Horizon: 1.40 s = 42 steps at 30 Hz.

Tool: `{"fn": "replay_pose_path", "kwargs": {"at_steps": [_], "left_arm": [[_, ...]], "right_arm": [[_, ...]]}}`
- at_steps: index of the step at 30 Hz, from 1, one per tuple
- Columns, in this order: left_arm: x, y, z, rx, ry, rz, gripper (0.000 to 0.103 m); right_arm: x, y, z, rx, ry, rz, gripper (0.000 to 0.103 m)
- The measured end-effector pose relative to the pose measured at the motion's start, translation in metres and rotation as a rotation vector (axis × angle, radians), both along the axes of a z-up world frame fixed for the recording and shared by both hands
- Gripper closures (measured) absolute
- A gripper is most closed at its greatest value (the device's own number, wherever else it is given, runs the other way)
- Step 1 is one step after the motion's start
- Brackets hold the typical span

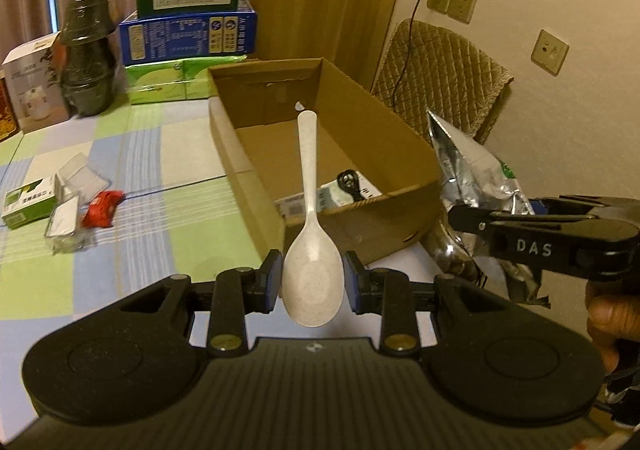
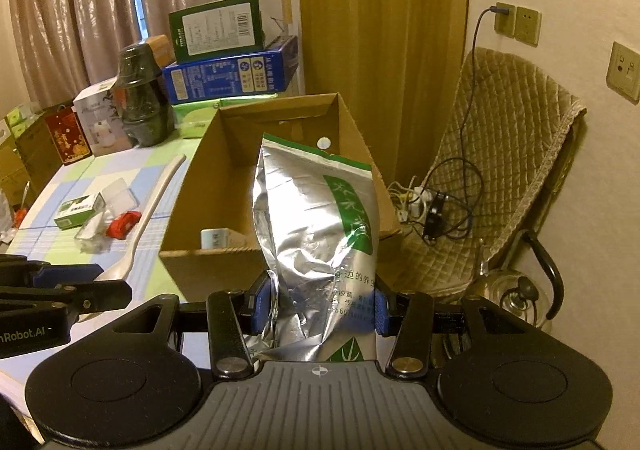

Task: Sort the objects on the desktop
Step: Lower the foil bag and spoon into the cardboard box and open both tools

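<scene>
While small items are waiting near the table's (image 1: 192,178) left edge, the left gripper (image 1: 312,282) is clamping a white spoon (image 1: 310,210) and the right gripper (image 2: 316,308) is squeezing a foil bag (image 2: 316,218), both nearing the cardboard box (image 1: 384,154).

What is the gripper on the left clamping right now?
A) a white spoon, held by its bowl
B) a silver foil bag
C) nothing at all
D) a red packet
A: the left gripper has its pads pressed on the bowl of the white spoon, whose handle points toward the cardboard box.
</scene>
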<state>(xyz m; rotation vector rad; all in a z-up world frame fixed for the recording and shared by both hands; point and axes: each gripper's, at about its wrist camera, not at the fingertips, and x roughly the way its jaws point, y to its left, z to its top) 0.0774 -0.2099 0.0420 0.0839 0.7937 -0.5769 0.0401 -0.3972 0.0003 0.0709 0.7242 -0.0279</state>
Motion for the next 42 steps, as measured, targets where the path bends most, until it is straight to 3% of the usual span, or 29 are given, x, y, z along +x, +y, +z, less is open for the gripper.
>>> {"fn": "replay_pose_path", "kwargs": {"at_steps": [11, 24, 42], "left_arm": [[0.022, -0.026, 0.003, -0.012, -0.001, -0.016, 0.076], [0.076, -0.042, 0.007, -0.04, 0.019, 0.023, 0.076], [0.126, -0.054, -0.011, -0.037, 0.046, 0.038, 0.076]], "right_arm": [[0.022, -0.014, 0.002, -0.001, 0.002, 0.003, 0.058], [0.077, -0.028, 0.001, 0.017, 0.019, 0.016, 0.058], [0.13, -0.03, -0.014, 0.035, 0.04, 0.024, 0.058]]}}
